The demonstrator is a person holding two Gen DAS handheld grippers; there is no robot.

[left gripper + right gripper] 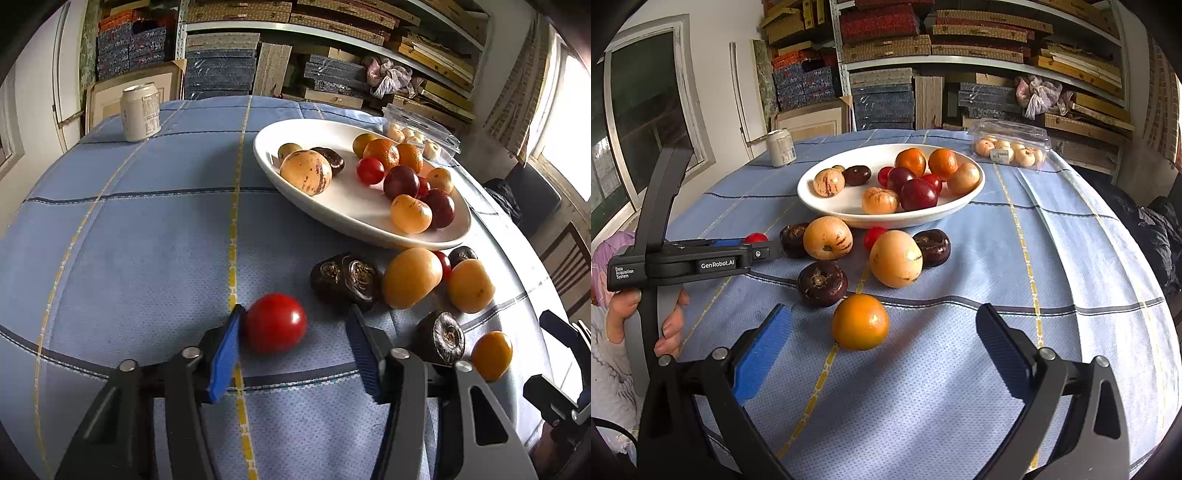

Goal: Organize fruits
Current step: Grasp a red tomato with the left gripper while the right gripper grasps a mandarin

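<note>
Left gripper (295, 321) part-spread around red tomato (275, 323), one pad touching. Smooth, soft skin: pinch gently across the middle. Right gripper (882, 332) spread, empty.

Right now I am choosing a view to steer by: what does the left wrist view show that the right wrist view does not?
Only the left wrist view shows the left gripper straddling the red tomato: one pad touches it, the other stands clear.

Only the right wrist view shows the right gripper open around the orange fruit, and the hand holding the left device.

Both show the white plate of fruit, the can and the clear box.
</note>
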